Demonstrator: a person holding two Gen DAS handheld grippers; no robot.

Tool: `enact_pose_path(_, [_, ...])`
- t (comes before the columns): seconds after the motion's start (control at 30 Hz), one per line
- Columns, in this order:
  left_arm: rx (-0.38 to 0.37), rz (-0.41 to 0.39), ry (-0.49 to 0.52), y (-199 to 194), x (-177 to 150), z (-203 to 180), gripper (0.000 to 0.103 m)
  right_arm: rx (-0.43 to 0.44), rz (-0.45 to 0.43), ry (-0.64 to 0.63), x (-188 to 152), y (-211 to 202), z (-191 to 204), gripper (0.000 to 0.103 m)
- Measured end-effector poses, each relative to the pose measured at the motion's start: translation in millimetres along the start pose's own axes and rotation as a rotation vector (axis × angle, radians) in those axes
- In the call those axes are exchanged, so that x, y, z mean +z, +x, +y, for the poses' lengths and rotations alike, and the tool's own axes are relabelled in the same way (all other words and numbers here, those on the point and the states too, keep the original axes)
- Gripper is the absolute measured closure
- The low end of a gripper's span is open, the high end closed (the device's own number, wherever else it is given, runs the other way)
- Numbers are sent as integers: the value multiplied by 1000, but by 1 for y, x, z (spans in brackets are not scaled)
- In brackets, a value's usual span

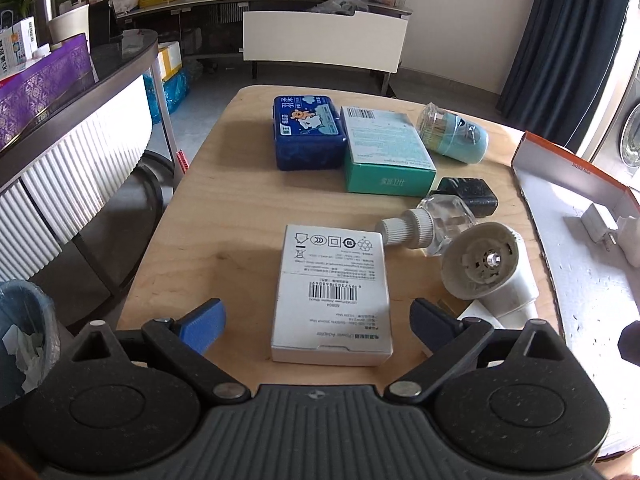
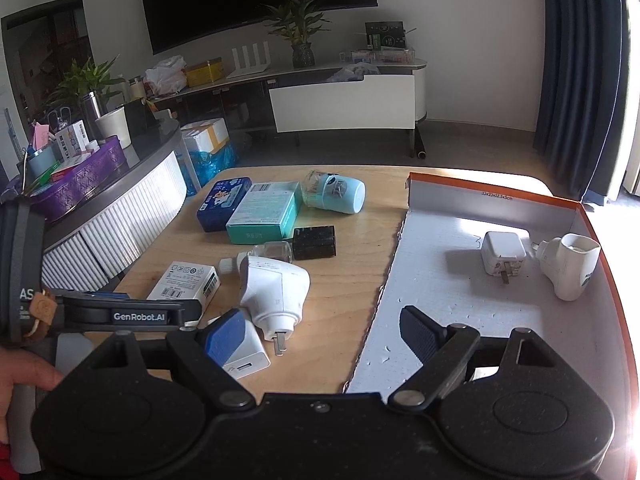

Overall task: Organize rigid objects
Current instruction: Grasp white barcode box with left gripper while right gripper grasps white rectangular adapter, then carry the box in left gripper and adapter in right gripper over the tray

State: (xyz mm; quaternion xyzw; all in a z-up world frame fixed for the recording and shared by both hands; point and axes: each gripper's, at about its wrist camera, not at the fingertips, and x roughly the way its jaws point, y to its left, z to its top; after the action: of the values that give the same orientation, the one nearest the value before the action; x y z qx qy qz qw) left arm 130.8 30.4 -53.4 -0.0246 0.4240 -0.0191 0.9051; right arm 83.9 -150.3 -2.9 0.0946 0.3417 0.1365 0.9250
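Note:
My left gripper [image 1: 316, 322] is open, its fingers either side of the near end of a white adapter box [image 1: 332, 292] that lies flat on the wooden table [image 1: 240, 184]. Beside it lie a white plug-in device [image 1: 486, 268], a clear bottle [image 1: 432, 224], a black charger [image 1: 470, 196], a teal box [image 1: 386, 156], a blue case [image 1: 308, 132] and a light-blue jar [image 1: 454, 134]. My right gripper [image 2: 324, 334] is open and empty above the table edge by the box lid [image 2: 440, 280], which holds a white charger [image 2: 503, 254] and a white plug-in unit [image 2: 568, 266].
A small white USB charger [image 2: 246, 354] lies by my right gripper's left finger. The left gripper's body [image 2: 120, 314] shows in the right wrist view. A curved dark counter [image 1: 72, 92] stands left of the table, a bin [image 1: 20, 328] below it.

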Motion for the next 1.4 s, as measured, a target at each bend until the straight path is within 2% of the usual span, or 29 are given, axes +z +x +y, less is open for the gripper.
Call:
enact_pose_path(0.07, [1,-11,28,5,0,0,15,26,16,-19,-2,4,5,4])
enact_pose_path(0.1, [9,-20,48,4,0,-1,26,41,27,-30,-3,7,8,4])
enact_pose_path(0.13, [12,-25,64,3,0,-1,43,53,39,-39,-4,10,11,4])
enact_pose_path(0.17, [22,-32,74,1,1,0,44,71,53,-48,-5,14,15,4])
enact_pose_path(0.27, [-25,-24,33,-3,1,11,44,129,97,-66,-9,28,25,4])
enact_pose_path(0.33, [-15,-34,23,-9,-1,15,44,138,125,-87,-10,40,34,7])
enact_pose_path(0.37, [-10,-46,24,-14,-1,16,44,144,141,-99,-10,47,38,10])
enact_pose_path(0.43, [-22,-61,10,-23,-2,21,44,140,160,-111,-10,60,44,24])
enact_pose_path(0.5, [-33,-70,-3,-31,-3,26,44,148,172,-121,-10,70,49,31])
enact_pose_path(0.63, [-36,-79,-31,-37,-6,34,44,151,208,-156,-8,87,61,33])
enact_pose_path(0.67, [-34,-79,-38,-38,-6,35,44,134,184,-179,-11,88,64,34])
enact_pose_path(0.7, [-32,-82,-40,-39,-7,36,44,106,172,-203,-12,88,67,46])
enact_pose_path(0.73, [-31,-85,-43,-39,-6,36,44,98,170,-216,-12,87,70,52])
enact_pose_path(0.87, [-46,-102,-53,-44,-4,33,44,124,168,-184,-14,80,69,53])
enact_pose_path(1.07, [-70,-132,-45,-56,-4,23,44,143,98,-152,-9,48,63,53])
enact_pose_path(1.4, [-146,-147,-4,-67,-4,-14,44,57,-4,-68,8,5,24,53])
